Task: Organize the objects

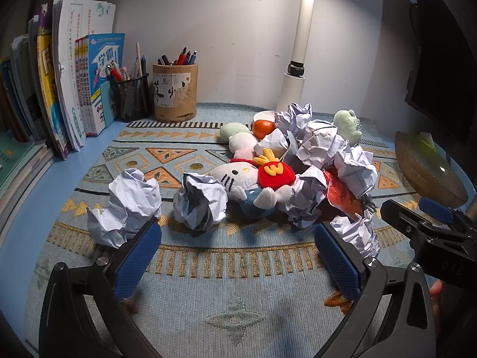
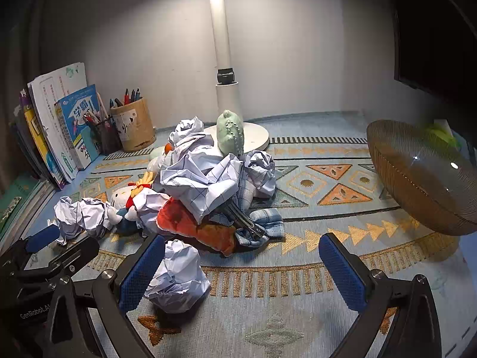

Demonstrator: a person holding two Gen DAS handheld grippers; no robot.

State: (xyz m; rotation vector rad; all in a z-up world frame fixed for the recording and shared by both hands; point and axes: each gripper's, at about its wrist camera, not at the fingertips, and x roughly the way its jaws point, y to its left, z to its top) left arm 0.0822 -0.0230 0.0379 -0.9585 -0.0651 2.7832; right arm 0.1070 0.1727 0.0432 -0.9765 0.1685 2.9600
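Both grippers are hovering above the patterned mat [image 1: 238, 283] that is covering the tabletop, each pointing down toward a heap of clutter lying in front of the white lamp base [image 2: 256, 134]. The left gripper [image 1: 238, 256] is holding its jaws spread wide with nothing between them; its blue pads [image 1: 135, 258] are gripping nothing, and only bare mat is showing in the gap. A crumpled paper ball [image 1: 126, 205] is lying just beyond its left finger, and whether the two are touching cannot be told. A second paper ball [image 1: 199, 201] is sitting just ahead of the gap, resting against a white cat plush [image 1: 235, 179] with a red bow. The right gripper [image 2: 241, 268] is likewise standing with jaws fully released and empty. A loose paper ball [image 2: 179, 277] is lying just inside its left finger [image 2: 141, 271], close against the pad, though contact is not clear. Nearer the lamp base, the heap is piling up: more crumpled sheets [image 2: 202, 179], an orange carrot plush [image 2: 196, 226], a blue checked cloth [image 2: 268, 220], a dark metal clip [image 2: 244, 219] and a green cactus plush [image 2: 229, 131] standing at the base itself. An orange [image 1: 263, 128] is peeking out on the heap's far left side. A ribbed amber bowl [image 2: 423, 179] is sitting tilted, well to the right of the lamp base.
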